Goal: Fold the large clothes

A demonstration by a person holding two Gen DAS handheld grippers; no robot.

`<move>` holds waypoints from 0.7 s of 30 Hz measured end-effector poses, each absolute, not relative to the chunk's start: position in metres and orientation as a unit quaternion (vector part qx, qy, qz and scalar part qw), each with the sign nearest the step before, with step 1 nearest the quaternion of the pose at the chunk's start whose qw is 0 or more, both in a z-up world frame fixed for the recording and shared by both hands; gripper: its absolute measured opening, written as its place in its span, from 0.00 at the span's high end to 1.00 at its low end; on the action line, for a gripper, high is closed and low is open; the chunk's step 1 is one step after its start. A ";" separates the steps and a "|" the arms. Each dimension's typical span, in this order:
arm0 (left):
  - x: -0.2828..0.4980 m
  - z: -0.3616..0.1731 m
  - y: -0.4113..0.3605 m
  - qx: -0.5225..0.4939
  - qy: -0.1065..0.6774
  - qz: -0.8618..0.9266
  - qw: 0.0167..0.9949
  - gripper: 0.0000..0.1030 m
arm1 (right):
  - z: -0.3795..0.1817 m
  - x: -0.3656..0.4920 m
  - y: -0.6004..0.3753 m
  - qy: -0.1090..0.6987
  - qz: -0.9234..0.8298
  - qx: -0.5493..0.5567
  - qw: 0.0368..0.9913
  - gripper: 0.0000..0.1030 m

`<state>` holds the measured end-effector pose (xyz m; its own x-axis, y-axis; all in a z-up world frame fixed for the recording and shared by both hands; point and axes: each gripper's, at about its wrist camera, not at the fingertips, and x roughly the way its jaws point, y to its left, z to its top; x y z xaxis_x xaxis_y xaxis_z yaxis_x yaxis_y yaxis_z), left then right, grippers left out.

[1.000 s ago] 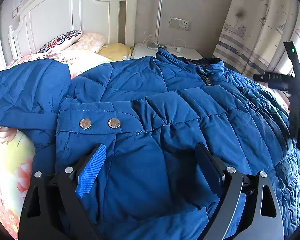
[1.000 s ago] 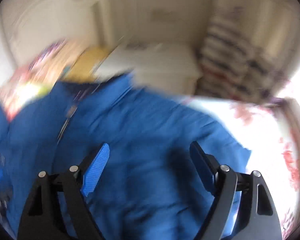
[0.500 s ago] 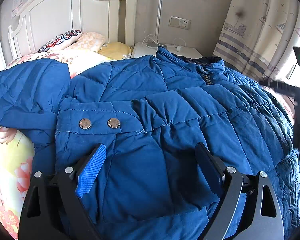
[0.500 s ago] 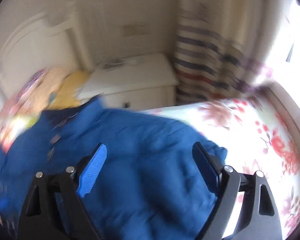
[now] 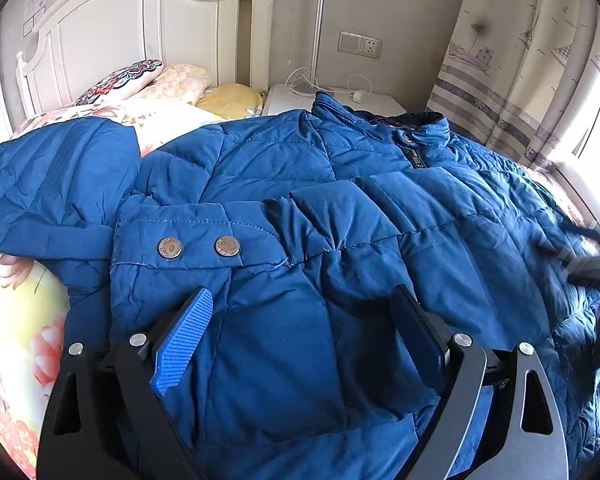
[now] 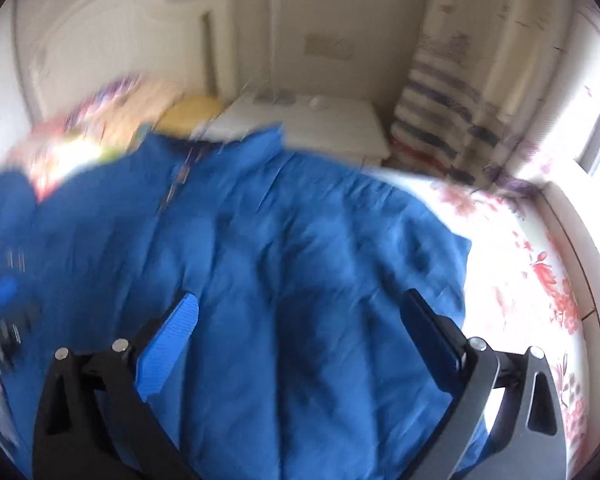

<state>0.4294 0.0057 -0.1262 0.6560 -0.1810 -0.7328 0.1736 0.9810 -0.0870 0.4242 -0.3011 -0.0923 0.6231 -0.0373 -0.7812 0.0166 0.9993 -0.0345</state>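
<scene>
A large blue quilted jacket [image 5: 340, 208] lies spread on the bed, collar toward the far wall. One sleeve is folded across its front, the cuff with two metal snaps [image 5: 198, 247] on top. My left gripper [image 5: 300, 320] is open and empty, low over the folded sleeve. My right gripper [image 6: 300, 320] is open and empty above the jacket's right side [image 6: 300, 240]; that view is blurred by motion. The right gripper shows as a dark blur at the right edge of the left wrist view [image 5: 596, 264].
The bed has a floral sheet [image 6: 520, 264] and pillows [image 5: 172, 80] by a white headboard [image 5: 140, 32]. A white nightstand [image 5: 340, 98] with a lamp pole and cables stands behind. A patterned curtain [image 5: 512, 60] and a bright window are on the right.
My right gripper has swung about over the jacket's right side, lower in the left wrist view and its own view turning back leftward. The left gripper and the jacket have not moved.
</scene>
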 end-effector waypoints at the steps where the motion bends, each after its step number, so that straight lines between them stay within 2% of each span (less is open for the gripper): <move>1: 0.429 -0.126 0.006 -0.005 0.403 -0.098 0.910 0.16 | -0.103 0.427 -0.296 0.452 -0.012 -0.025 0.892 0.03; 3: 0.428 -0.126 0.006 -0.007 0.402 -0.098 0.910 0.16 | -0.114 0.426 -0.300 0.458 -0.016 -0.016 0.889 0.03; 5: 0.427 -0.125 0.009 -0.014 0.397 -0.101 0.912 0.16 | -0.101 0.421 -0.300 0.462 -0.047 -0.002 0.886 0.03; 8: 0.418 -0.111 0.030 -0.069 0.359 -0.105 0.925 0.16 | -0.079 0.398 -0.290 0.425 -0.036 0.022 0.904 0.03; 10: 0.409 -0.093 0.069 -0.176 0.312 -0.126 0.925 0.16 | -0.078 0.387 -0.275 0.421 -0.027 0.013 0.907 0.03; 12: 0.400 -0.084 0.118 -0.292 0.269 -0.129 0.909 0.16 | -0.101 0.388 -0.261 0.443 -0.013 -0.018 0.896 0.03; 15: 0.385 -0.093 0.224 -0.496 0.202 -0.120 0.836 0.16 | -0.114 0.387 -0.262 0.439 -0.019 -0.011 0.898 0.03; 18: 0.375 -0.109 0.312 -0.606 0.152 -0.075 0.778 0.16 | -0.114 0.389 -0.261 0.438 -0.020 -0.010 0.899 0.03; 21: 0.370 -0.115 0.373 -0.647 0.115 -0.023 0.753 0.16 | -0.114 0.389 -0.260 0.435 -0.021 -0.011 0.900 0.03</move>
<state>0.3699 0.3734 -0.1147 0.9725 -0.1835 -0.1435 -0.1143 0.1606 -0.9804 0.3888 -0.2597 -0.1140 0.6212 -0.0479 -0.7822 0.0279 0.9989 -0.0390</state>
